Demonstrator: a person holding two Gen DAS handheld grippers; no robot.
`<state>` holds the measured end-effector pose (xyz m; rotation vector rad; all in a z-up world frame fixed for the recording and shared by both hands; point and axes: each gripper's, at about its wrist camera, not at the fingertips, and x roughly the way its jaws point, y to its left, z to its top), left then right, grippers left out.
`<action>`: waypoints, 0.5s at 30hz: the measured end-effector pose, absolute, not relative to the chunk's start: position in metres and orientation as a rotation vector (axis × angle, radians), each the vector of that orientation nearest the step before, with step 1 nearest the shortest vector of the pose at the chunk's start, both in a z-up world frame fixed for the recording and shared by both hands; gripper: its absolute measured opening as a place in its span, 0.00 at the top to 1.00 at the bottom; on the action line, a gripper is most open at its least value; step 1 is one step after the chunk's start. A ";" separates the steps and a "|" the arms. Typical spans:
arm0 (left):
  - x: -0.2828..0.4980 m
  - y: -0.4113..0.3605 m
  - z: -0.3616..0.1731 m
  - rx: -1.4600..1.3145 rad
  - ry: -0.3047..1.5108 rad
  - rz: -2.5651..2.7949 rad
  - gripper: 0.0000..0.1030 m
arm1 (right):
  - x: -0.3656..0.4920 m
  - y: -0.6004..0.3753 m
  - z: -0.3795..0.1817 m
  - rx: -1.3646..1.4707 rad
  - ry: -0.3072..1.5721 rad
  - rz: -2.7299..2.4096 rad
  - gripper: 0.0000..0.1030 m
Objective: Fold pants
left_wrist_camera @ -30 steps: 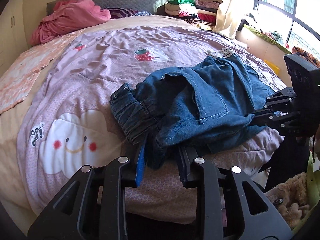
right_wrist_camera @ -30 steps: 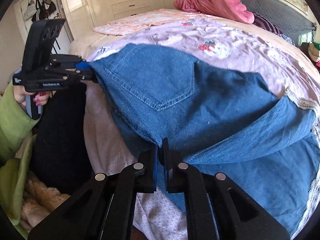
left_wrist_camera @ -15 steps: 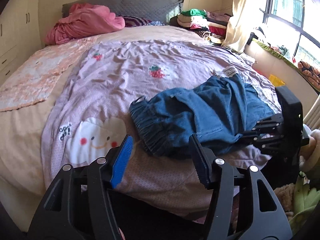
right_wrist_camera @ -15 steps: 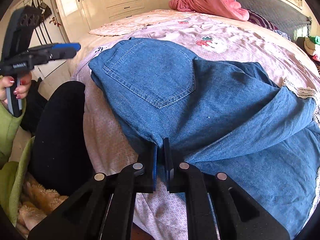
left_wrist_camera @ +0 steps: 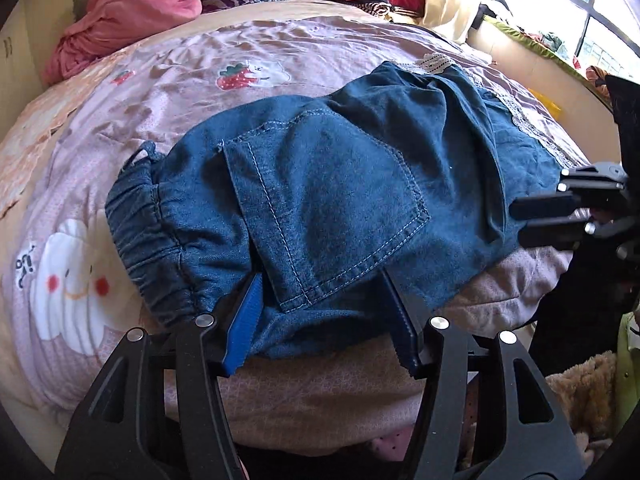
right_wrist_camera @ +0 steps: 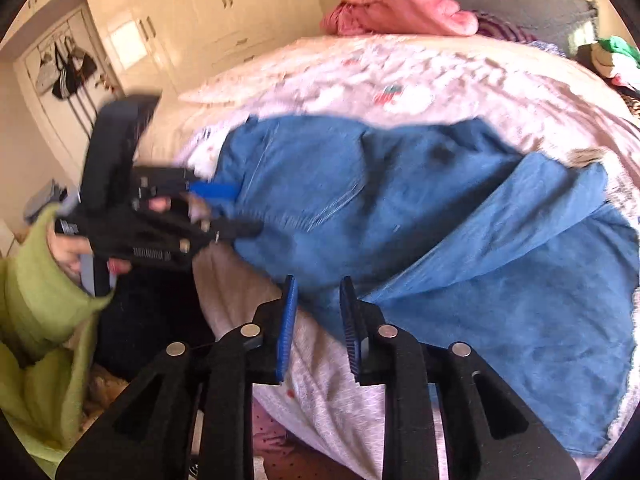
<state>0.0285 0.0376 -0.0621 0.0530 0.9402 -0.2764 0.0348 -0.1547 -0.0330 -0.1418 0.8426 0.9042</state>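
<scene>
Light: bright daylight from the window [left_wrist_camera: 576,12], glare there.
Blur: right wrist view smeared by motion.
Edges: fisheye bending, dark corners.

Both wrist views sit low and close at the bed's [left_wrist_camera: 168,92] near edge, sharing the jeans [left_wrist_camera: 340,200].

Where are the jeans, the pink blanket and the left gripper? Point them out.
jeans [left_wrist_camera: 332,200], left wrist view, back pocket.
pink blanket [left_wrist_camera: 120,20], left wrist view, middle of the heap.
left gripper [left_wrist_camera: 324,320], left wrist view, between its fingertips.
</scene>
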 end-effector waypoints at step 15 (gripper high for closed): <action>0.027 0.039 -0.060 0.006 0.907 -0.264 0.51 | 0.082 -0.136 -0.065 -0.125 0.965 0.786 0.62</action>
